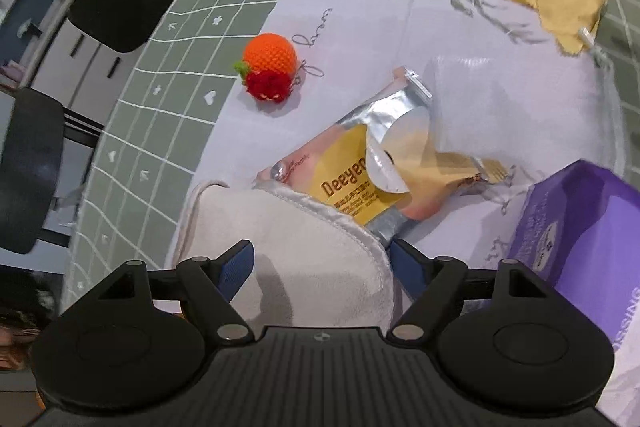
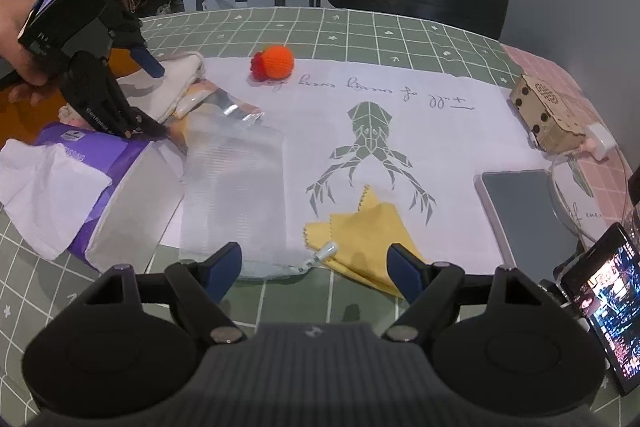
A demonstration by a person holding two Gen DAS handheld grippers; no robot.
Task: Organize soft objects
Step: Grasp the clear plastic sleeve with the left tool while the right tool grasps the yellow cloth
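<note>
At the left of the table, a cream folded cloth (image 1: 304, 239) with a satin-stitched edge lies partly over a yellow and silver snack pouch (image 1: 360, 171). The left gripper (image 1: 320, 265) stands spread wide, its blue pads either side of the cloth without pressing it. The right gripper (image 2: 316, 267) is spread too, empty, over the near edge of a clear mesh zip bag (image 2: 234, 195) and a yellow cloth (image 2: 368, 235). An orange crochet ball (image 2: 274, 61) sits farther back.

Both grippers are black plastic with ribbed housings, silver pivot screws and blue-padded fingers (image 2: 224, 267).
</note>
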